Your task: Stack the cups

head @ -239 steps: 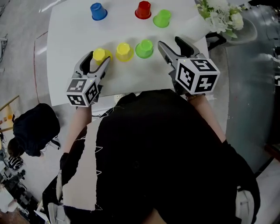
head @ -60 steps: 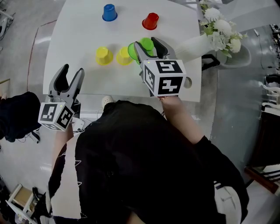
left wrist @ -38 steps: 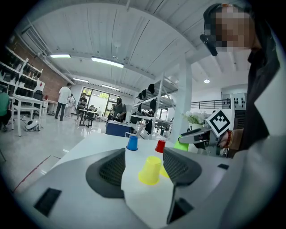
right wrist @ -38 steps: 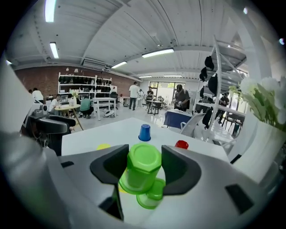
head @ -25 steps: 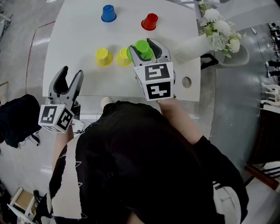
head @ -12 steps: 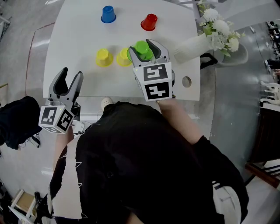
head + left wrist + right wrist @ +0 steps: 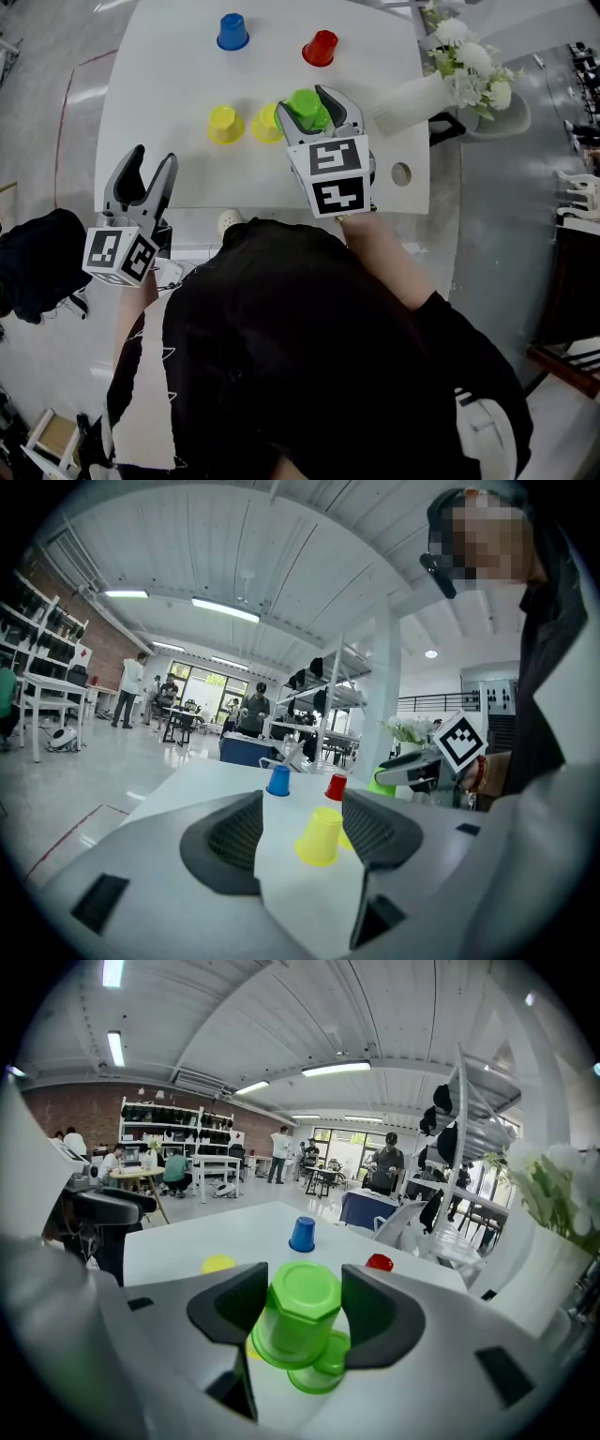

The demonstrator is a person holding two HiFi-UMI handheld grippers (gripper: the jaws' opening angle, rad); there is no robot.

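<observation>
My right gripper (image 7: 309,98) hangs over the middle of the white table (image 7: 169,75), its jaws opening around an upside-down green cup (image 7: 300,1312). This cup sits tilted on a second green cup (image 7: 319,1368), and a thin gap shows at the right pad. Just left of them stand two yellow cups (image 7: 223,123) (image 7: 266,122). A blue cup (image 7: 232,31) and a red cup (image 7: 321,47) are at the far side. My left gripper (image 7: 152,156) is open and empty at the table's near left edge, pointing at the nearer yellow cup (image 7: 319,836).
A white vase of flowers (image 7: 469,47) lies off the table's right corner. A round hole (image 7: 401,173) is in the table's near right corner. A black bag (image 7: 37,258) is on the floor at the left. People and desks are far behind.
Since the oldest frame, my right gripper has carried a green cup from the far side onto the other green cup, and my left gripper has left the yellow cup. Hardly any motion in the last second.
</observation>
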